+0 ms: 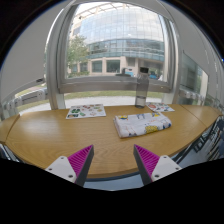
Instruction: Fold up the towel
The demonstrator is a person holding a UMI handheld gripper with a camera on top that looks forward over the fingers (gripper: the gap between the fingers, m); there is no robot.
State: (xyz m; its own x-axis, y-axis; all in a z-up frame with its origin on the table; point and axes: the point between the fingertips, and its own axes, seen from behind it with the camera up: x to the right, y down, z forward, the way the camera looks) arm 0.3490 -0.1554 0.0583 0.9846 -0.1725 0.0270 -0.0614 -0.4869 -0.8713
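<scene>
With jaws released and apart — folded towel (142, 124) beyond, perhaps papers (86, 111) nearby on table (60, 135).

A light wooden desk (60, 135) with a curved near edge carries the things. A folded towel (142, 124) in white, blue and yellow lies right of centre. Far left lies a printed sheet (86, 112), and far right a smaller paper (160, 107).

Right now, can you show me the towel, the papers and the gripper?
folded white patterned towel (142, 124), gripper view, middle of its top
flat printed paper sheet (86, 112), gripper view, its centre
hand-held gripper (114, 161), gripper view, open, gap between the pink-padded fingers
</scene>
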